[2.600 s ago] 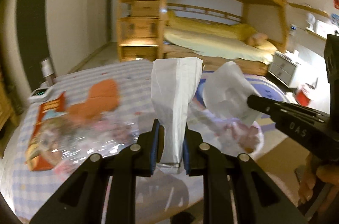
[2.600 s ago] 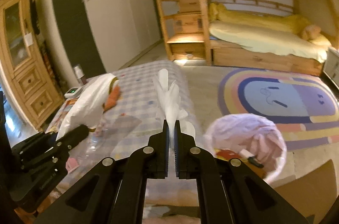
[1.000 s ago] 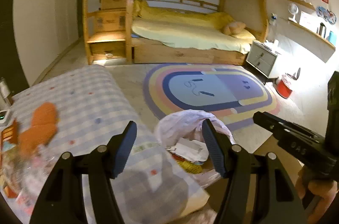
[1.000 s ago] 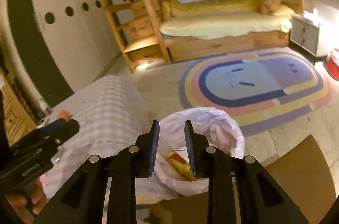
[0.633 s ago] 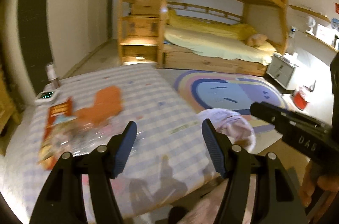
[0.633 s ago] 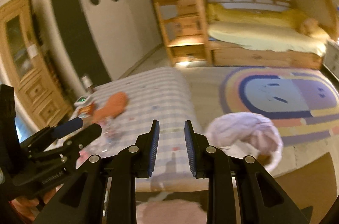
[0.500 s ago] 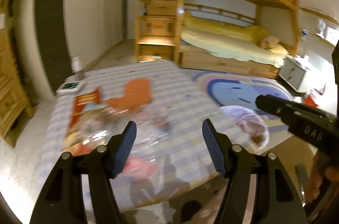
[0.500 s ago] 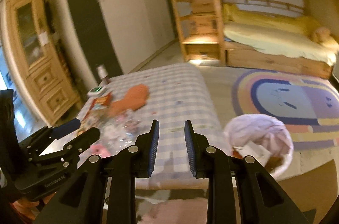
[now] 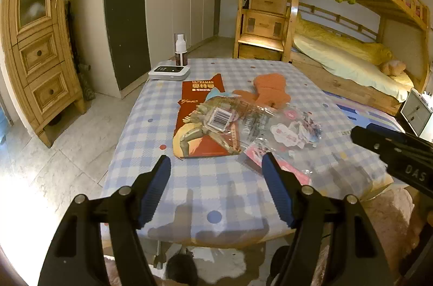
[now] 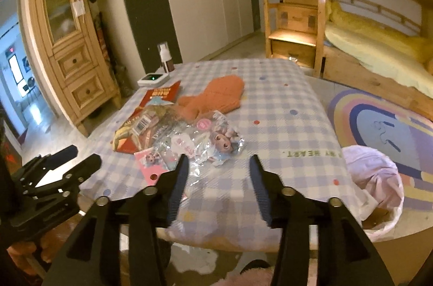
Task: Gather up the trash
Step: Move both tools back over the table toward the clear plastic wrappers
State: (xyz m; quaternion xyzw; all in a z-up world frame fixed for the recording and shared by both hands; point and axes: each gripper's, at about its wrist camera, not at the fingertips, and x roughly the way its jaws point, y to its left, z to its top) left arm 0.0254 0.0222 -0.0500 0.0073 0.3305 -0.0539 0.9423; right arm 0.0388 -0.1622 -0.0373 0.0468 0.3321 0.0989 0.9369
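A pile of clear plastic toy wrappers (image 9: 273, 123) (image 10: 189, 139) lies on the checked table (image 9: 216, 191) (image 10: 284, 123), over a red Ultraman card (image 9: 200, 107) (image 10: 159, 96) and beside a pink card (image 9: 278, 164) (image 10: 151, 161). My left gripper (image 9: 216, 175) is open and empty above the table's near edge. My right gripper (image 10: 216, 172) is open and empty, just short of the wrappers. A trash bin with a white liner (image 10: 376, 177) stands on the floor to the right of the table.
An orange plush mitt (image 9: 268, 91) (image 10: 213, 96) lies behind the wrappers. A white charger (image 9: 169, 72) and a spray bottle (image 9: 180, 49) stand at the far left corner. A wooden cabinet (image 9: 35, 42) is left, a bunk bed (image 9: 338, 42) behind.
Both grippers let go of the white plastic bag over the bin, then swung left from the bin to face the table. The right gripper's jaws have opened wider.
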